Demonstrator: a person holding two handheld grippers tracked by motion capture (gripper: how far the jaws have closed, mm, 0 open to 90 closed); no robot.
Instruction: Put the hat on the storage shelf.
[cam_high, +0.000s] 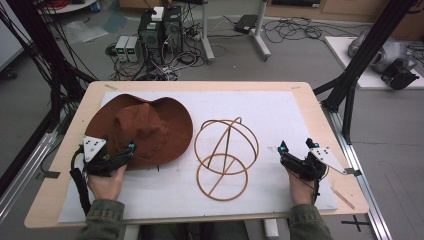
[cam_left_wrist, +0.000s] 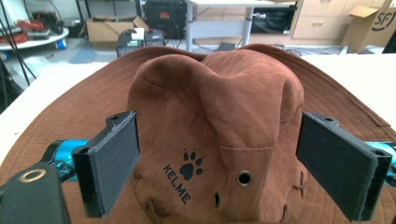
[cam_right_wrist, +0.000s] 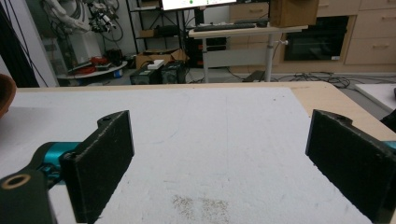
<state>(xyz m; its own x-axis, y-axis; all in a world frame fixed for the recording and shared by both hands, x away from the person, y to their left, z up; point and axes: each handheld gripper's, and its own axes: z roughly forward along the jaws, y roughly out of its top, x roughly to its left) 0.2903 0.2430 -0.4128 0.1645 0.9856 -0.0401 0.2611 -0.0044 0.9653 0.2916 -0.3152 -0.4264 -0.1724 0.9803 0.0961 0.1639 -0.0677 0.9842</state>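
My right gripper (cam_right_wrist: 219, 163) sits low over the white sheet (cam_right_wrist: 224, 130), jaws spread wide w/ nothing between them, just bare sheet and a small patch of brownish specks (cam_right_wrist: 201, 205) near the bottom edge. A sliver of the brown hat (cam_right_wrist: 4, 93) pokes in at the far left, well apart from my jaws. Beyond the sheet the table's wooden edge (cam_right_wrist: 322, 95) runs across, then a desk (cam_right_wrist: 238, 30) w/ a keyboard and boxes on the floor in the bkgd.
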